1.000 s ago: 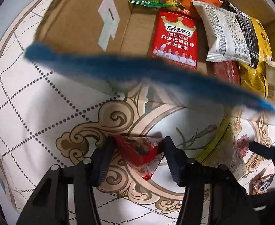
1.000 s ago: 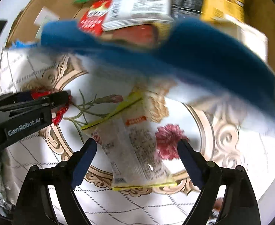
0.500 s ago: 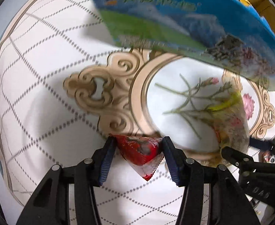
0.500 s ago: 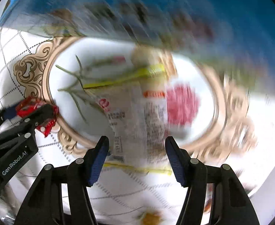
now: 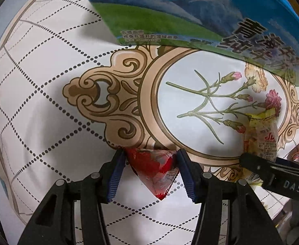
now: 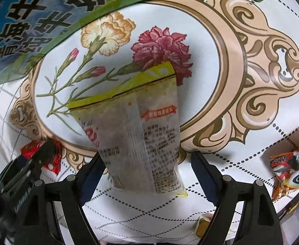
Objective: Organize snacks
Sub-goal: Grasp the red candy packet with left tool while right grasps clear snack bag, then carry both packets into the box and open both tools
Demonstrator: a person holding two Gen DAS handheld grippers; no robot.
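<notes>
Left wrist view: the left tongs are clamped on one red triangular snack packet, held above the floral-cloth bench. The right tongs stand apart around one clear yellow-edged snack bag, its left edge touching a finger; whether they grip it cannot be told. One panda-print packet lies well right of the right tongs. One blue milk carton lies beyond both. Apparently the pick-up step; next each snack needs carrying to the store.
</notes>
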